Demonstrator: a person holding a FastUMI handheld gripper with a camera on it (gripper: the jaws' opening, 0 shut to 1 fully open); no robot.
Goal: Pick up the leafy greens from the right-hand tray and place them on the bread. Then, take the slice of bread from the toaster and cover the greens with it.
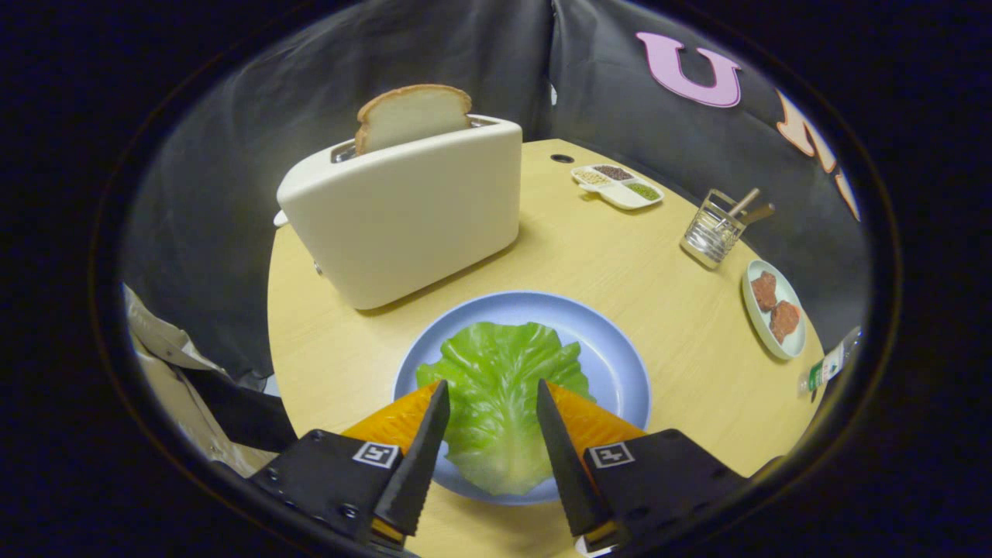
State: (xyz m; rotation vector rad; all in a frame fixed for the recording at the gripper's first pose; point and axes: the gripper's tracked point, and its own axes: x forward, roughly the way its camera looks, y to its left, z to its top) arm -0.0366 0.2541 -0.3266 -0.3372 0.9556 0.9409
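A green lettuce leaf (pixel 496 387) lies spread on a pale blue plate (pixel 612 349) on the round wooden table. My gripper (pixel 491 385) hovers just over the leaf's near half, open, one finger on each side of the leaf's middle and neither pressing it. Whatever is under the leaf is hidden by it. Beyond the plate stands a cream toaster (pixel 403 213), with a slice of bread (pixel 413 115) sticking up out of its slot.
Past the plate to the right are a white divided dish of grains (pixel 618 184), a wire utensil holder (pixel 714 229) and a small plate with two meat patties (pixel 775 308). A bottle (pixel 829 364) lies at the table's right edge.
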